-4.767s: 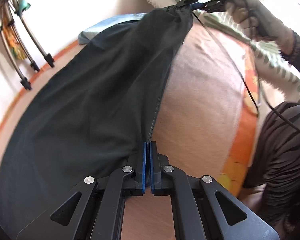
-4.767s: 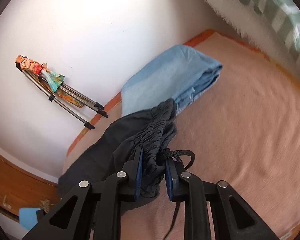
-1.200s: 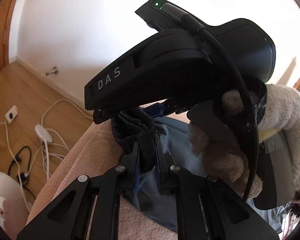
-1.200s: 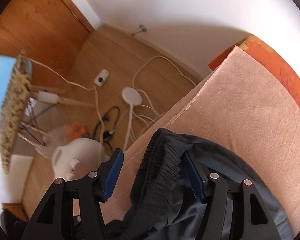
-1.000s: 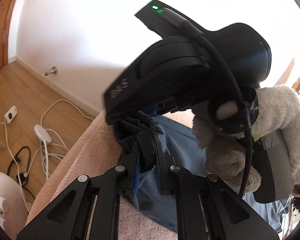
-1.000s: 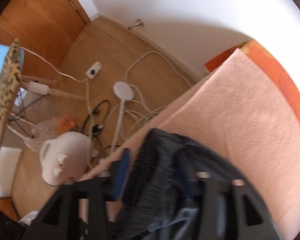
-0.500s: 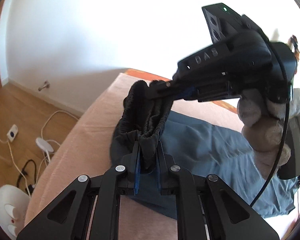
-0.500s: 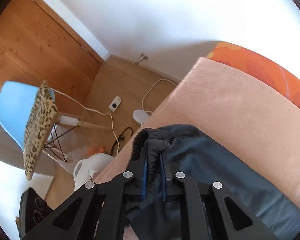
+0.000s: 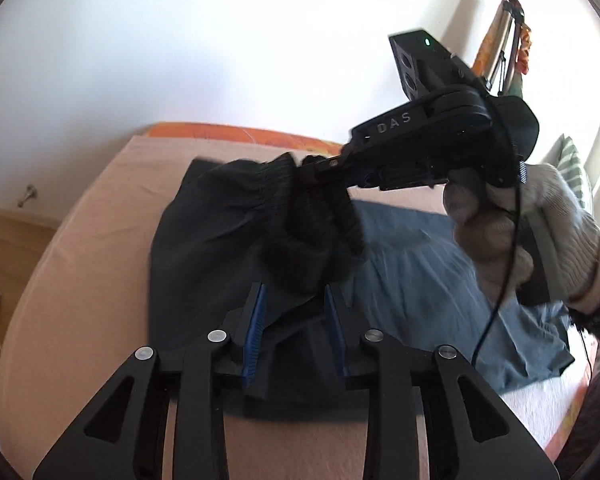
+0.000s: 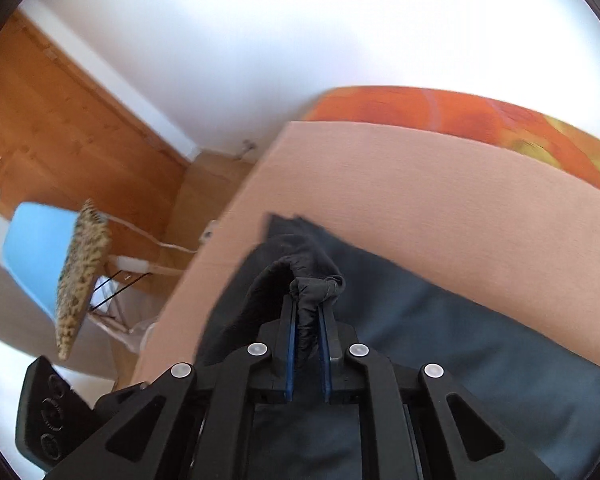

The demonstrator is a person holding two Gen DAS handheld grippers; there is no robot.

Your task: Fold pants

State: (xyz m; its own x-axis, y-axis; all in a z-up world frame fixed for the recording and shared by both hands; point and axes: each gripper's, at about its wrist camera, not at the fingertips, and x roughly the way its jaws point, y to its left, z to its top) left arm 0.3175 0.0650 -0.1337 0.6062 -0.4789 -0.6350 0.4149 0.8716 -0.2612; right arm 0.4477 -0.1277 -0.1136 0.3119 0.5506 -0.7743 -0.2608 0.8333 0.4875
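Note:
The dark pants (image 9: 204, 248) lie folded on the pink bed cover (image 9: 80, 280), with the gathered waistband (image 9: 312, 216) lifted above them. My left gripper (image 9: 294, 300) is open; the waistband hangs just in front of its blue pads, loose between them. My right gripper (image 9: 324, 168), held by a gloved hand, is shut on the waistband and holds it up. In the right wrist view the right gripper (image 10: 305, 312) pinches a fold of dark pants fabric (image 10: 316, 284) above the spread pants (image 10: 480, 360).
Blue folded jeans (image 9: 440, 280) lie under and to the right of the dark pants. An orange patterned bed edge (image 10: 460, 116) runs along the wall. The wooden floor (image 9: 4, 240), with cables and a blue chair (image 10: 36, 248), lies beyond the bed's left edge.
My left gripper has opened and let go of the waistband. My right gripper, open a second ago, has shut on the waistband and lifted it to the right.

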